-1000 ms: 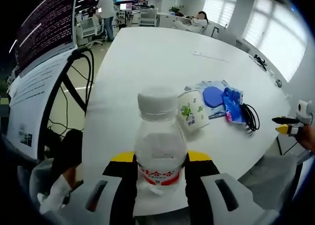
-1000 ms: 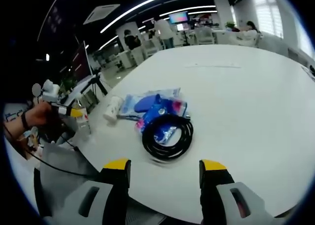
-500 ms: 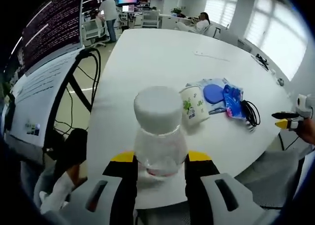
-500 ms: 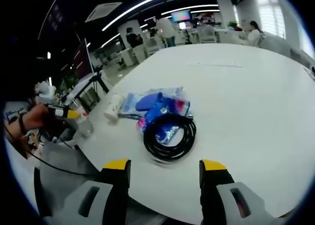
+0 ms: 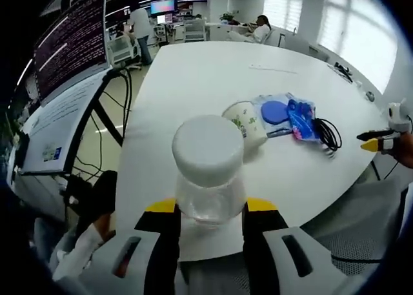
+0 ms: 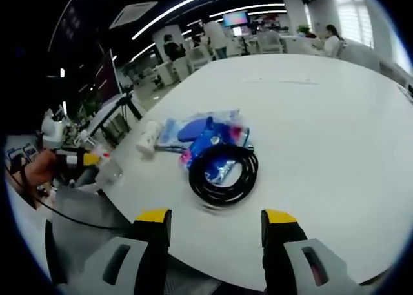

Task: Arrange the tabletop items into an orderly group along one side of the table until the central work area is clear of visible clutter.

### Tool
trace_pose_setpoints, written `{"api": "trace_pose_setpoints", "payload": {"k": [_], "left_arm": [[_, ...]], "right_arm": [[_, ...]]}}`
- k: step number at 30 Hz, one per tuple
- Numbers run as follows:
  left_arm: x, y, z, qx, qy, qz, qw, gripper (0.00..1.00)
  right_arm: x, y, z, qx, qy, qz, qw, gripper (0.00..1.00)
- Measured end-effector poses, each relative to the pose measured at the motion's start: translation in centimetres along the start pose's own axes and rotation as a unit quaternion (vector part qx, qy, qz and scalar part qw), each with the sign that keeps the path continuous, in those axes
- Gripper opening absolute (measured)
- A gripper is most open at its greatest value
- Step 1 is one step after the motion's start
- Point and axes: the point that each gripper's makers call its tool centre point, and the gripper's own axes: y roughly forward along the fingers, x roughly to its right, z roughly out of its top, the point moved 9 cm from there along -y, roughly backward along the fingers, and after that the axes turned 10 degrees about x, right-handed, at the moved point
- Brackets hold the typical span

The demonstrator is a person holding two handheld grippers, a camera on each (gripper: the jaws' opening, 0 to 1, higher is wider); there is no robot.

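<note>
My left gripper (image 5: 210,210) is shut on a clear plastic water bottle (image 5: 208,172) with a white cap, held tilted so the cap faces the camera, above the table's near edge. Beyond it on the white table (image 5: 206,82) a paper cup (image 5: 246,122) lies on its side next to blue packets (image 5: 287,114) and a coiled black cable (image 5: 328,135). In the right gripper view, my right gripper (image 6: 216,221) stands open over the table edge, with the black cable (image 6: 222,172), blue packets (image 6: 206,133) and paper cup (image 6: 148,140) ahead. The left gripper with the bottle (image 6: 106,169) appears at the left there.
Screens and a black stand with cables (image 5: 97,108) stand left of the table. A thin white strip (image 5: 274,69) lies far out on the tabletop. Desks and people fill the office behind. The right gripper (image 5: 381,143) comes in at the right edge of the left gripper view.
The bottle has tipped toward the camera in my left gripper, its red label now hidden behind the cap. The right gripper has stayed open and almost still.
</note>
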Motion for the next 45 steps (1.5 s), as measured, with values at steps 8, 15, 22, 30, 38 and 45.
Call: {"api": "trace_pose_setpoints", "payload": {"k": [8,15,22,30,38,45], "left_arm": [[0.8,-0.4,-0.4,0.018,0.009,0.015,0.9997,0.36],[0.9,-0.1,-0.9,0.046,-0.018,0.026,0.9985,0.36],[1.0,0.1,-1.1,0.08,-0.048,0.029,0.9953,0.37],[0.7,1.1,-1.0,0.098,-0.052,0.018,0.9937,0.38],[0.9,1.6,-0.8,0.109,-0.062,0.005,0.9921,0.41],[0.5,2.1,-0.1,0.103,-0.066,-0.003,0.9924,0.39]], "right_arm": [[-0.5,0.3,-0.2,-0.006,-0.002,0.004,1.0,0.57],[-0.7,0.4,-0.1,-0.011,-0.006,0.009,0.9999,0.57],[-0.1,0.3,0.1,-0.011,-0.007,0.006,0.9999,0.57],[0.2,0.1,-0.1,-0.017,-0.007,0.003,0.9998,0.57],[0.4,0.0,0.0,-0.019,-0.008,0.001,0.9998,0.57],[0.8,0.0,0.5,-0.017,-0.011,-0.001,0.9998,0.57]]}}
